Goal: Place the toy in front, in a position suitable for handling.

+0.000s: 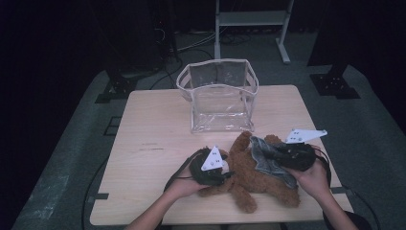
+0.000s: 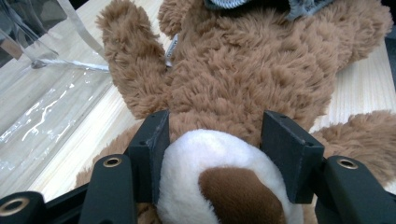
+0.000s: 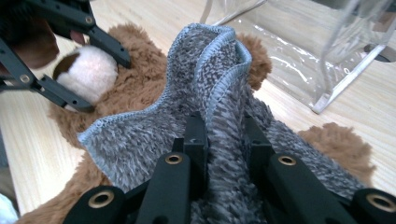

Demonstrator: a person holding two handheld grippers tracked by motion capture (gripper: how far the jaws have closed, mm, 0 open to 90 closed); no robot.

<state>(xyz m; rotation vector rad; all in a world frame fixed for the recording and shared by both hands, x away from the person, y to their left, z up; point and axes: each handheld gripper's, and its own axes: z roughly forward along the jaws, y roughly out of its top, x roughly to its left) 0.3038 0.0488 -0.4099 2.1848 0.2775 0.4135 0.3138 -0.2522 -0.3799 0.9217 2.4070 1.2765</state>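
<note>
plush bear (image 1: pixel 253 175): lower centre of high view, soft, light, squashy | left gripper (image 2: pixel 212 149) clamped on its white muzzle, firm hold | grey cloth (image 3: pixel 205 107): limp, bunches | right gripper (image 3: pixel 224 140) pinching a fold | clear bag (image 1: pixel 218 96) above, centre

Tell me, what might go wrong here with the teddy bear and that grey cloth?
The left gripper clamps only the teddy bear's soft white snout, so the plush could squash and slip free if pulled. The right gripper pinches a bunched fold of the grey cloth; a tug might drag the bear along or let the fold slide out. The clear bag stands close behind and could get knocked.
</note>
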